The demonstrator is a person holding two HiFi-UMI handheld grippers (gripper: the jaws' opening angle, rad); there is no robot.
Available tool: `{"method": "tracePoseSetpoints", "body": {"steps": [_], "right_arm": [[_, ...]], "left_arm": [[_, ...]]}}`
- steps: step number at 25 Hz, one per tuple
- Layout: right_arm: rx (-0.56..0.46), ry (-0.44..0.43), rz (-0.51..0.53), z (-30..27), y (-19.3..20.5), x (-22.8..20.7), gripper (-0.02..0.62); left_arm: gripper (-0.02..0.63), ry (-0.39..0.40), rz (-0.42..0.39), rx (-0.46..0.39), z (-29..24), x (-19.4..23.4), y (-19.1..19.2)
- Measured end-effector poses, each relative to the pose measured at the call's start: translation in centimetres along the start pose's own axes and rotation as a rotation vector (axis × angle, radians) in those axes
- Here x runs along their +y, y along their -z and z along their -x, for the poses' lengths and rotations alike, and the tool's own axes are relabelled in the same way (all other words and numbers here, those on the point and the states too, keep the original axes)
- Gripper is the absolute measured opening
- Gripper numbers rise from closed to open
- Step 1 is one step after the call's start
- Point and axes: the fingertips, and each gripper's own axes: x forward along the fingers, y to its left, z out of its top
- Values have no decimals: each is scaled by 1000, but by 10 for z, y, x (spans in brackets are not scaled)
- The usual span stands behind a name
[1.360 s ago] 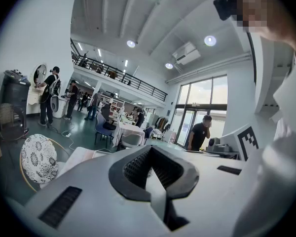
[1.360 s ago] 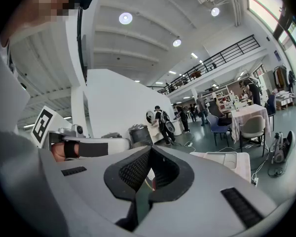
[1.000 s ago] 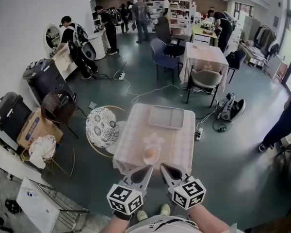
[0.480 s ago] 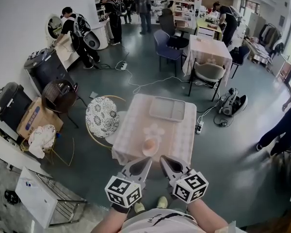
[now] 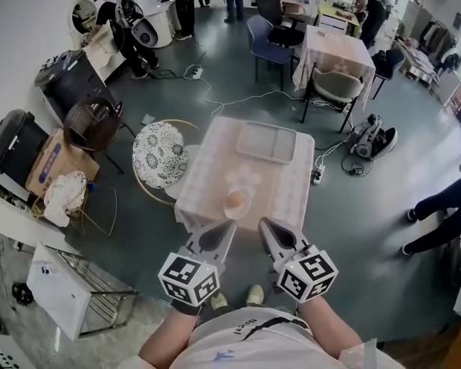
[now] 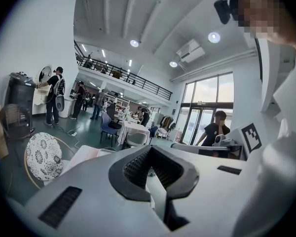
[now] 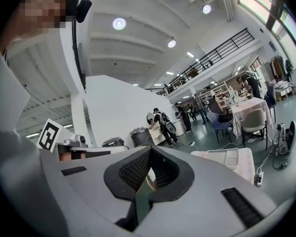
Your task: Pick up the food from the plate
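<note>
Close to the person's body, the left gripper and the right gripper point toward the desk, each with its fingers pressed together. Near the desk's near edge a pale plate holds a rounded orange-brown piece of food, apart from both grippers. A grey tray lies at the far end.

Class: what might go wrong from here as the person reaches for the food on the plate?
Both the left gripper and right gripper have shut jaws; reaching without opening could shove the round orange food. The pale small plate sits near the front edge of the checked tablecloth, so a nudge might slide it off.
</note>
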Motion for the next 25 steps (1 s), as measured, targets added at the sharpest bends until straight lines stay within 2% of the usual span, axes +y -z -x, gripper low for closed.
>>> {"method": "tracePoseSetpoints", "body": {"steps": [15, 25], "right_arm": [[-3, -1, -58, 2, 4, -37, 12], [21, 18, -76, -24, 13, -54, 12]], "left_arm": [[6, -46, -15, 49, -24, -7, 15], [6, -50, -15, 75, -44, 20, 23]]}}
